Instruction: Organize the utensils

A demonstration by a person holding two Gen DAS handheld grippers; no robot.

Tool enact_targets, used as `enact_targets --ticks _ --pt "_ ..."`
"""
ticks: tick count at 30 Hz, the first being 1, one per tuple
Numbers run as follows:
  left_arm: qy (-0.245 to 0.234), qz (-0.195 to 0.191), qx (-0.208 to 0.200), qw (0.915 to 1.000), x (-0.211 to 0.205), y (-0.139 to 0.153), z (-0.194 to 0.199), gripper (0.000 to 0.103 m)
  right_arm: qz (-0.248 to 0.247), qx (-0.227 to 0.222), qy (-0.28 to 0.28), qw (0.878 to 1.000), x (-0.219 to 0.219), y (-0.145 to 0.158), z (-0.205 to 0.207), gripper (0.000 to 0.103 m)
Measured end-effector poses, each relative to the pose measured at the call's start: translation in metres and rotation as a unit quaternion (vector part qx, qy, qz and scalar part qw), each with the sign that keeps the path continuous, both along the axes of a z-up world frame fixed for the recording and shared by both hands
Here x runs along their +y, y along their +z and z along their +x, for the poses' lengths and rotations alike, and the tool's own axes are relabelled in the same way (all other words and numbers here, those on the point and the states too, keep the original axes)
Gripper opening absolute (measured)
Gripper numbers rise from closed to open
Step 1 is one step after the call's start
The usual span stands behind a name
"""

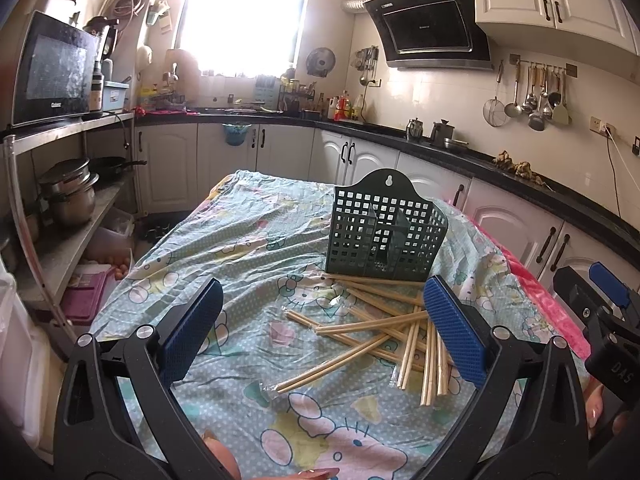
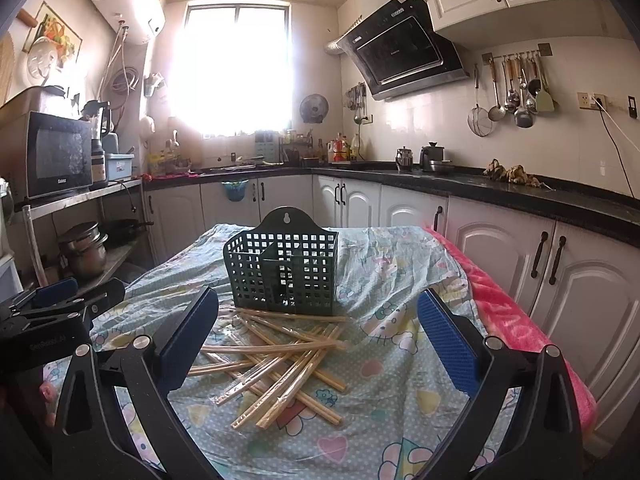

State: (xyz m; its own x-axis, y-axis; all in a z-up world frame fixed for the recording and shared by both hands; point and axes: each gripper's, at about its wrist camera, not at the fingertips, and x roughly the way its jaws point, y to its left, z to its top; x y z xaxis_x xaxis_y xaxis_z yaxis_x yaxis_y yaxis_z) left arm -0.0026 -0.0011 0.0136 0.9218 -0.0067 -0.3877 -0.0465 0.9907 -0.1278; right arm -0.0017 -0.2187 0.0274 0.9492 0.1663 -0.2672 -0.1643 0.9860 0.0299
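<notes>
While both hand-held grippers, the left hand-held gripper [image 1: 320,332] and the right hand-held gripper [image 2: 320,336], are hovering with fingers spread apart and empty, the wrapped chopsticks [image 2: 280,356] are lying criss-crossed on the desk [image 2: 400,420], just ahead of both, nearer the right one. One green basket [image 2: 286,268] is standing beyond; roughly ten pairs, too tangled to count.
</notes>
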Motion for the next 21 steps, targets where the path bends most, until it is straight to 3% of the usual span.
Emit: enact_targets --ticks 21 --pt "0.000 -0.001 0.001 1.0000 0.0001 -0.0003 -0.0012 0.093 -0.003 0.001 0.004 1.000 0.0027 0.0000 -0.0019 0.097"
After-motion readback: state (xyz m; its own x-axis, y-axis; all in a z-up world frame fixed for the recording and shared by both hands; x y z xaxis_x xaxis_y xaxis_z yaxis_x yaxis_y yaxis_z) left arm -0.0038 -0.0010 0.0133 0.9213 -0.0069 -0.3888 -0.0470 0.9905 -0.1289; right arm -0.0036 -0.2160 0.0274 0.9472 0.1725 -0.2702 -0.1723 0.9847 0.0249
